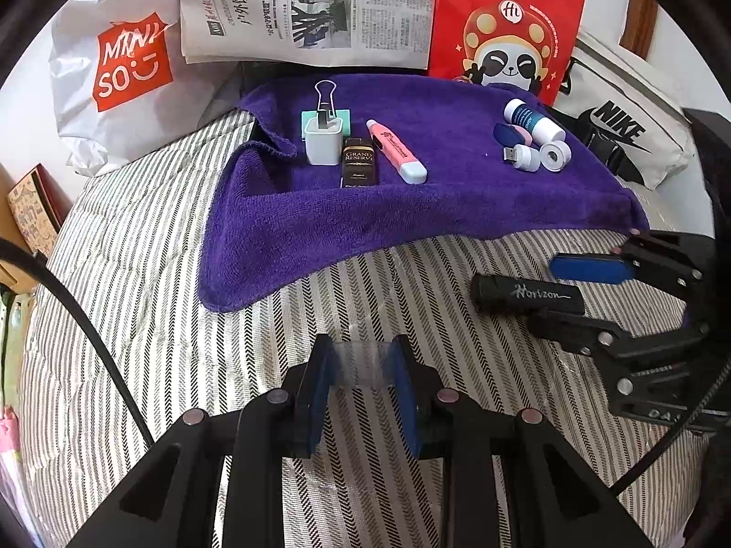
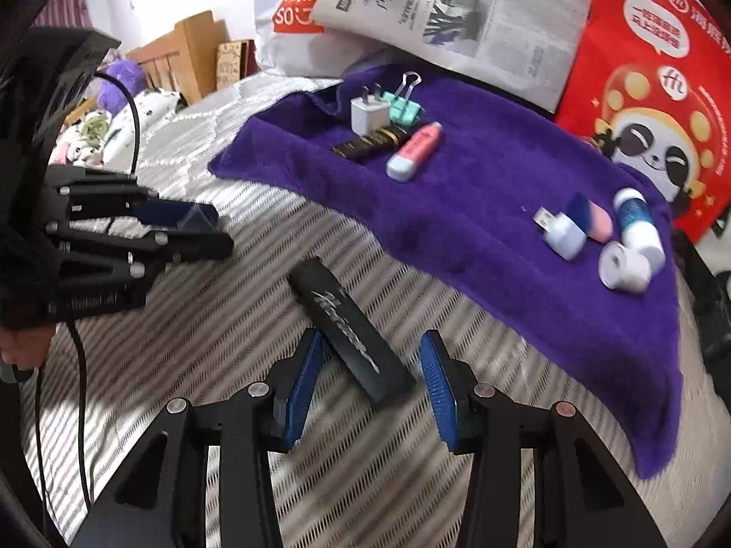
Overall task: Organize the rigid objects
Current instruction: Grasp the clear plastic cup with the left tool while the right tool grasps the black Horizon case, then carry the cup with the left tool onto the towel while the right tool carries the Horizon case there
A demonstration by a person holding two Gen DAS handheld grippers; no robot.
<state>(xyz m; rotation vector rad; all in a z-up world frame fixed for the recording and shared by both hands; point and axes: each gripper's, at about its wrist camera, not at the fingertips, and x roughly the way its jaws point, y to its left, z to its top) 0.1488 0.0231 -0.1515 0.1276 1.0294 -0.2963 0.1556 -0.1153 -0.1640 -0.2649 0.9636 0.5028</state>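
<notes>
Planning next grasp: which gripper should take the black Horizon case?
Right. The right gripper already has its open jaws on either side of the case. The left gripper is shut on a clear piece and away from the case.

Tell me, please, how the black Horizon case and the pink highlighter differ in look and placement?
The Horizon case is matte black with silver script; the highlighter is pink with a pale blue cap. The case lies on the striped bedding, between the right gripper's open jaws; the highlighter lies on the purple towel, beside other sorted items. Both are elongated and lie flat.
</notes>
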